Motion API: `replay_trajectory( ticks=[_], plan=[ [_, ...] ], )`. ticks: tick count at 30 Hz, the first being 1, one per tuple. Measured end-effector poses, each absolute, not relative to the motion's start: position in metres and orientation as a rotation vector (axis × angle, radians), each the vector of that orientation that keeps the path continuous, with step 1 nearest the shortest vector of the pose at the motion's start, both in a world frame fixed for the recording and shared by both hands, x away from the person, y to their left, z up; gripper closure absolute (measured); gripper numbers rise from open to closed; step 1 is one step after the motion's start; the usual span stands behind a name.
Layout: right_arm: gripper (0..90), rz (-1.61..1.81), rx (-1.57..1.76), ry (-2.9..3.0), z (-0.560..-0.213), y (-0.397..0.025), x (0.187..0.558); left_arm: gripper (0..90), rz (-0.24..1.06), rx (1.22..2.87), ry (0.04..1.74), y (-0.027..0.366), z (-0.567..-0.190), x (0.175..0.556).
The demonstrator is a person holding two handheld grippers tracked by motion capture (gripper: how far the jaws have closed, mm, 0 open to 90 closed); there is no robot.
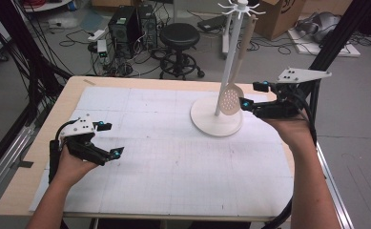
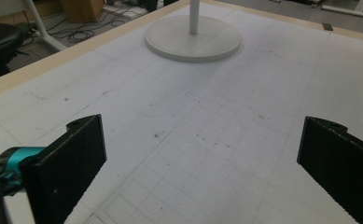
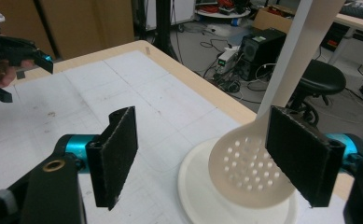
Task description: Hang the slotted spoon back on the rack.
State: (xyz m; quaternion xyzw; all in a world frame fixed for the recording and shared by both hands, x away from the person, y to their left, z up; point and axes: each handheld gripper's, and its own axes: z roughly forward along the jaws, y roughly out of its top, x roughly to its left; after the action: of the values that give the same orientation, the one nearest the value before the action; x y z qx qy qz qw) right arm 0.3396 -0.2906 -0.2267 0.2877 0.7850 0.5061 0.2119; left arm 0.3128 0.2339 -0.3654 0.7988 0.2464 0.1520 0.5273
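Hanging from a hook at the top of the white stand [image 1: 217,117]: a slotted spoon [image 1: 231,98], pale, bowl full of small holes, low above the round base. Probably light, stiff plastic, a bit smooth and slippery. Likely to swing if bumped. Best to grab the flat handle just above the bowl, not the round holey part. Right gripper [image 3: 202,156] wide open, holding nothing, bowl between its jaws but closer to one pad. Left gripper [image 1: 110,139] wide open too, empty, over the white mat [image 1: 173,162], well apart from the spoon.
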Motion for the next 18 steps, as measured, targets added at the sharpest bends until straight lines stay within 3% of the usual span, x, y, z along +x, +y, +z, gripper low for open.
replay_trajectory(
  ticks=[18],
  plan=[
    [16.5,1.489,0.817,2.218,-0.293,-0.297,0.32,1.7,0.341,1.905,0.597,0.236,-0.368,0.314]
  ],
)
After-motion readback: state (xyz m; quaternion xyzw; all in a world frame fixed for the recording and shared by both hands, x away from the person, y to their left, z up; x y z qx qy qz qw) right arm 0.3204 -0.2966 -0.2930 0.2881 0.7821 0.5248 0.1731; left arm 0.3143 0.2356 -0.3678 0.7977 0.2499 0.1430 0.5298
